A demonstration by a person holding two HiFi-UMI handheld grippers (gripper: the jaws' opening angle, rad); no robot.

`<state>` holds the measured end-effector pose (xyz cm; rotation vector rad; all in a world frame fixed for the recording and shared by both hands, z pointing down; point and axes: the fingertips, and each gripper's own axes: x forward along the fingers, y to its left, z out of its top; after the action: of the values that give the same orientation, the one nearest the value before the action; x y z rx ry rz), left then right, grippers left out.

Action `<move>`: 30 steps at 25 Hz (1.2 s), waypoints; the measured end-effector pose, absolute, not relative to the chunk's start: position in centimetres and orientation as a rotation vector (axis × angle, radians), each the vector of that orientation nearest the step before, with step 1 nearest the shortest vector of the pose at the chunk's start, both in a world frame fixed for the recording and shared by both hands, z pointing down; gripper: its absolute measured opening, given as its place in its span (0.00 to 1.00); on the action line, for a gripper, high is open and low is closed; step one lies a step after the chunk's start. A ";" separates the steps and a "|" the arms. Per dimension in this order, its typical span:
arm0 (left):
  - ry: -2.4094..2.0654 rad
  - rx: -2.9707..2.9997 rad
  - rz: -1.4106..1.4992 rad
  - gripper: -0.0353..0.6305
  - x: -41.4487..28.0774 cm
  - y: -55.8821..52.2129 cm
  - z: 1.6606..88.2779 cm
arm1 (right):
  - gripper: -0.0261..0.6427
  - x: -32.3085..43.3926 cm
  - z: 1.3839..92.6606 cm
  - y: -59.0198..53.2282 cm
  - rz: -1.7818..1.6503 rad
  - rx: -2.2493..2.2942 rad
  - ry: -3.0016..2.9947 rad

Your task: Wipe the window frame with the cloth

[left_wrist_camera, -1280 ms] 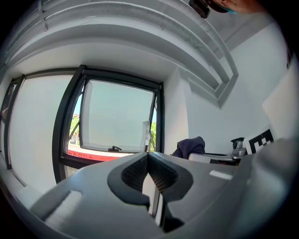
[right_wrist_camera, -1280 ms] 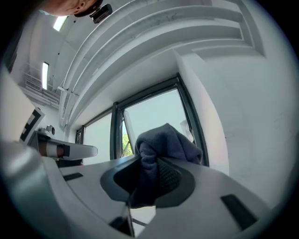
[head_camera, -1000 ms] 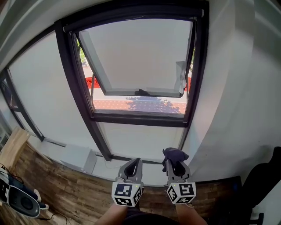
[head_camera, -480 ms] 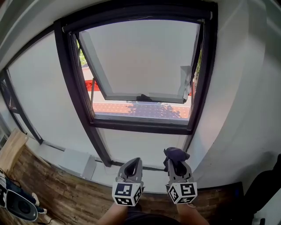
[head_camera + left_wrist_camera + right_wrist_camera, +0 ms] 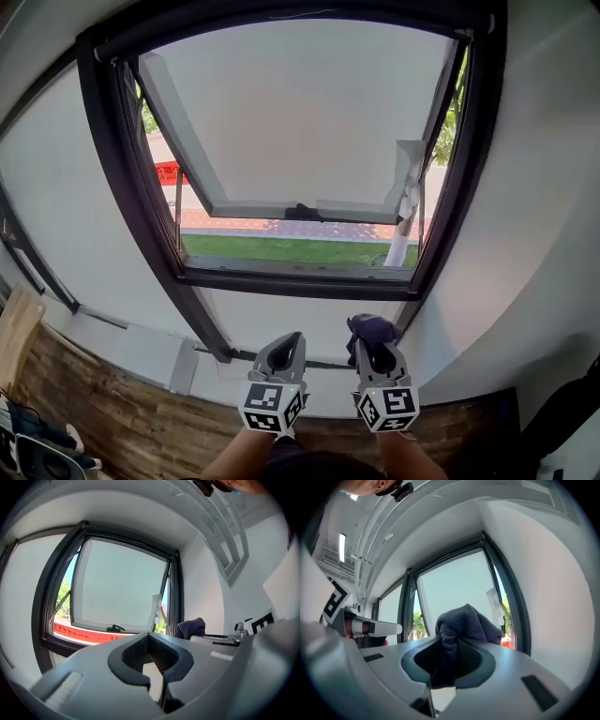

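Observation:
The dark window frame fills the head view, its white sash tilted open outward. My right gripper is held below the frame's lower right corner, shut on a dark cloth that bunches above its jaws. In the right gripper view the cloth sticks up between the fingers of the right gripper, with the frame ahead. My left gripper hangs beside it, shut with nothing in it. In the left gripper view the left gripper faces the frame, the cloth to its right.
A black handle sits on the sash's lower rail, and a torn white sheet hangs at its right corner. White wall flanks the window on the right. Below lie a white panel and a wood-patterned ledge.
The window has grown larger and shifted in the head view as the person moved closer. Both grippers keep their place, the right one still holding the cloth.

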<state>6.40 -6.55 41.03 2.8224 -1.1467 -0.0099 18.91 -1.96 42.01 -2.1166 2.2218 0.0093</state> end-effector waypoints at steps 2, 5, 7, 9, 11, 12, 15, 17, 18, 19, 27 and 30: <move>-1.148 2.813 0.019 0.07 6.4 -9.1 41.5 | 0.15 19.1 42.5 -4.2 -0.017 -2.138 2.216; -1.133 2.797 0.055 0.07 6.4 -13.0 42.1 | 0.15 19.1 42.9 -7.3 -0.045 -2.172 2.204; -1.107 2.801 0.073 0.07 6.7 -15.6 42.2 | 0.15 19.2 43.1 -9.3 -0.048 -2.205 2.188; -1.072 2.811 0.088 0.07 7.2 -17.8 42.5 | 0.15 19.7 43.3 -11.3 -0.058 -2.245 2.166; -1.026 2.818 0.102 0.07 7.9 -19.4 42.9 | 0.15 20.5 43.6 -12.8 -0.074 -2.285 2.134; -1.003 2.819 0.111 0.07 8.4 -20.1 43.2 | 0.15 21.0 43.7 -13.4 -0.083 -2.304 2.114; -0.959 2.807 0.149 0.07 9.8 -21.5 44.4 | 0.15 22.6 44.4 -14.2 -0.118 -2.351 2.074; -0.958 2.806 0.157 0.07 10.7 -22.0 44.9 | 0.15 23.9 45.4 -14.7 -0.139 -2.370 2.086; -0.966 2.806 0.161 0.07 11.2 -22.2 45.1 | 0.15 24.7 46.0 -15.0 -0.154 -2.382 2.091; -0.973 2.803 0.167 0.07 11.6 -22.4 45.2 | 0.15 25.6 46.6 -15.3 -0.175 -2.394 2.088; -0.972 2.778 0.191 0.07 15.1 -23.3 45.5 | 0.15 34.1 50.6 -16.5 -0.263 -2.651 1.946; -0.967 2.777 0.210 0.07 16.1 -23.1 46.0 | 0.15 36.2 51.8 -16.7 -0.288 -2.704 1.931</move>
<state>16.09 -23.14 46.04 2.7766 -0.9669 0.2098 36.22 -16.67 51.80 -2.7039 1.9305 -0.2877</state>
